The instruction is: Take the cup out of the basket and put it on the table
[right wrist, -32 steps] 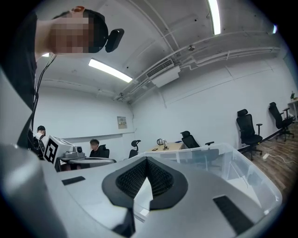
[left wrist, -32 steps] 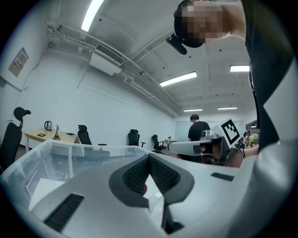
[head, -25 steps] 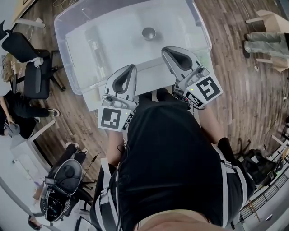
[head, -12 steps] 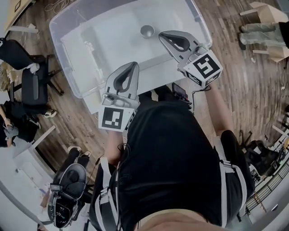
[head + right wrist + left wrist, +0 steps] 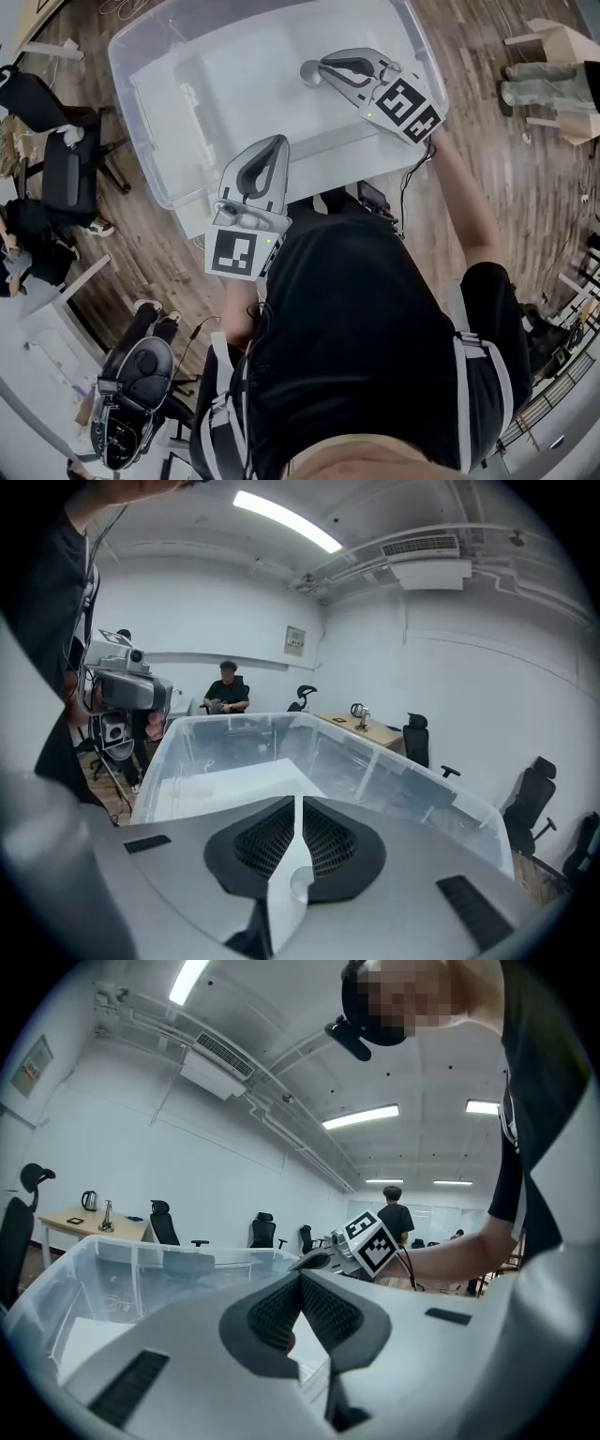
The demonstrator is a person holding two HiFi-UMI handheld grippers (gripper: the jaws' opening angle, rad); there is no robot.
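Right gripper [image 5: 325, 66] is down inside the clear basket [image 5: 127, 75], nose tipped toward its floor. Its tips sit just beside the small metal cup [image 5: 309, 71], which stands upright on the basket floor near the far wall; whether they touch it, the head view won't say. And look at those jaws: pressed together, only a thin slit between the pads, nothing held. That's the first worry. Go in like that and the closed nose will likely shove the cup along the plastic or tip it over instead of taking it, so the jaws need to part before they meet it. Second worry: the cup is small and round, so an off-centre pinch could squirt it sideways toward the wall, where there's little room to come at it again. Third: the basket wall looks tall, and a low lift on the way out could clip the cup on the rim and knock it loose before it gets to the bench [image 5: 323, 183]. Left gripper [image 5: 277, 142] hangs over the near rim, jaws also together and empty, not bracing anything, so a hard nudge might slide the whole basket
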